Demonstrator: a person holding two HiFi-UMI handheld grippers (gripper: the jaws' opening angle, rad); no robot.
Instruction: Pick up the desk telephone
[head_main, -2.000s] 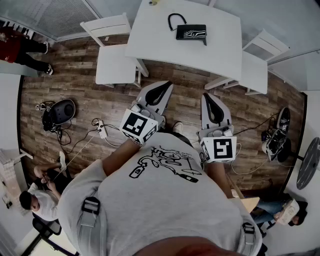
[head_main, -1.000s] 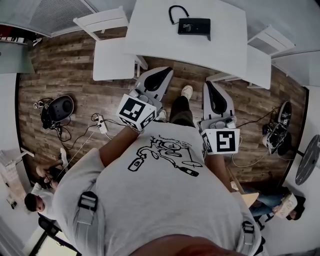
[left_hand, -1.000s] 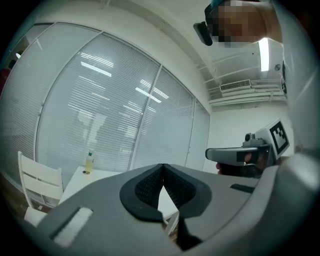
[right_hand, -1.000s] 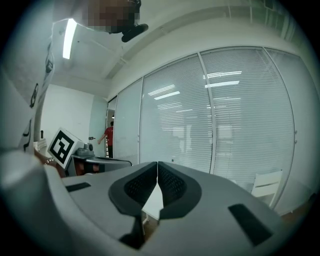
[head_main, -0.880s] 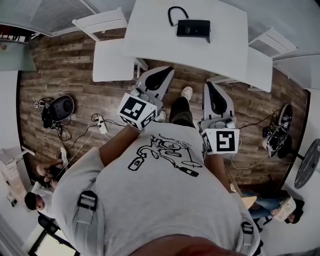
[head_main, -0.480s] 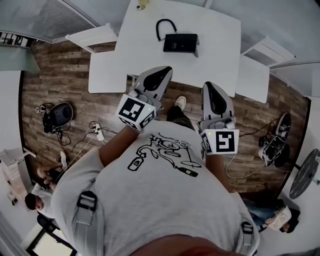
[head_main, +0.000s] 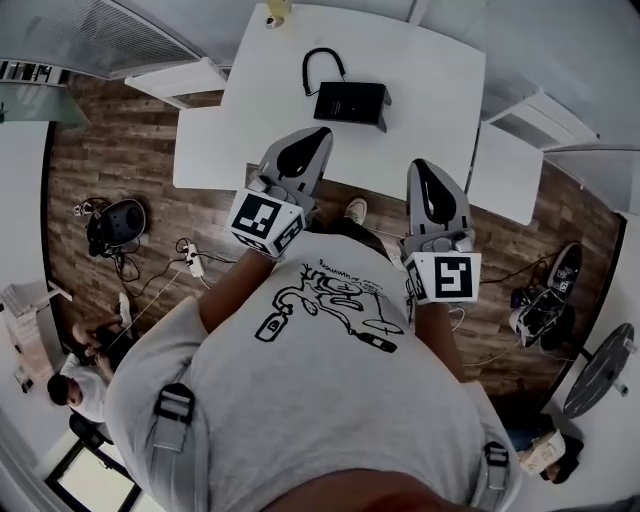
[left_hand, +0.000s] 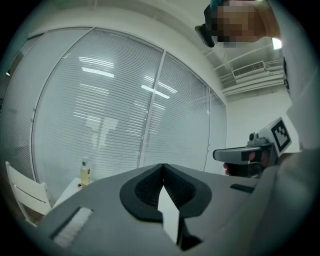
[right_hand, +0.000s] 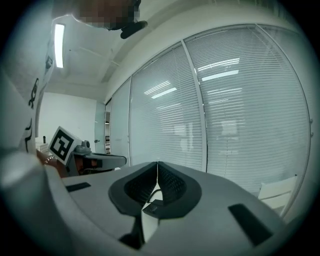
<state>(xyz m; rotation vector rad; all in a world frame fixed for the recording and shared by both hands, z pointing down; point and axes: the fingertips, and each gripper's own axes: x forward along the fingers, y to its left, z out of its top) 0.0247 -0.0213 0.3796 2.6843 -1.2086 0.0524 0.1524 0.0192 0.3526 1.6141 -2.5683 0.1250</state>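
The black desk telephone (head_main: 350, 101) lies on the white table (head_main: 430, 90), its coiled cord (head_main: 320, 66) looping off to the left. My left gripper (head_main: 321, 134) is shut and empty, its tip over the table's near edge, short of the phone. To the right, my right gripper (head_main: 420, 166) is also shut and empty, at the near edge. In the left gripper view the jaws (left_hand: 163, 165) meet with nothing between them. In the right gripper view the shut jaws (right_hand: 157, 163) partly hide the telephone (right_hand: 153, 206), seen low through the gap behind their tips.
A small bottle (head_main: 272, 12) stands at the table's far left edge, also visible as the bottle (left_hand: 85, 173). White chairs (head_main: 205, 148) (head_main: 505, 170) flank the table. Window blinds (left_hand: 125, 115) fill the wall ahead. Cables and a bag (head_main: 118, 222) lie on the wooden floor at left.
The person has walked up to the table. Both grippers, still shut, moved forward from over the floor to the table's near edge, and the telephone now lies closer.
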